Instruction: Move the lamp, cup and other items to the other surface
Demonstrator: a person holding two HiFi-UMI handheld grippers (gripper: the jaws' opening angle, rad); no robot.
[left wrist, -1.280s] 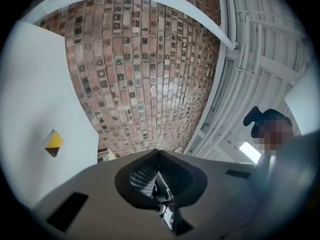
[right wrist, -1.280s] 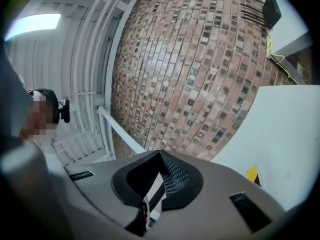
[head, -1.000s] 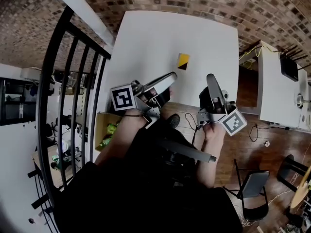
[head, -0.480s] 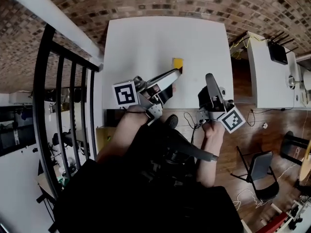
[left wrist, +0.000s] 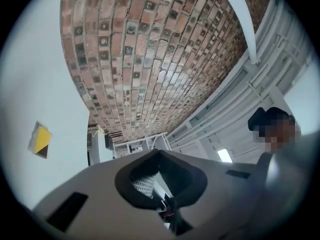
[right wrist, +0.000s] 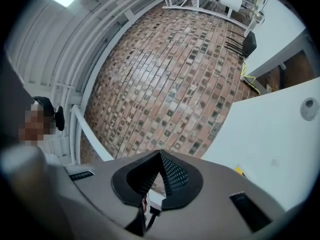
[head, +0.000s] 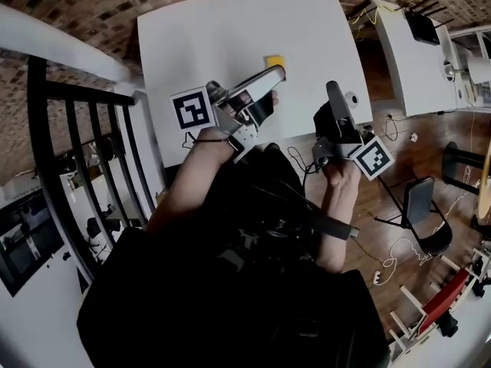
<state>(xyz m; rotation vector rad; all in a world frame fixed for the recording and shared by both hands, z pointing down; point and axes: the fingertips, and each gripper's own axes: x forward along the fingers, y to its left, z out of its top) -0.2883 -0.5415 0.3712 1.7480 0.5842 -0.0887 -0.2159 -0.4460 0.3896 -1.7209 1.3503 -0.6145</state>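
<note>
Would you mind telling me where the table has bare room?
The white table is bare left of and beyond the yellow item. Its near right corner is crowded: the right gripper and a small round object are there.

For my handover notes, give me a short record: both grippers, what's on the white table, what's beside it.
left gripper: jaws together, nothing between them
right gripper: jaws together, nothing between them
white table: yellow and black item; small round white object near its right edge
lamp, cup: not in view
beside it: second white table right of it, black railing left of it
</note>
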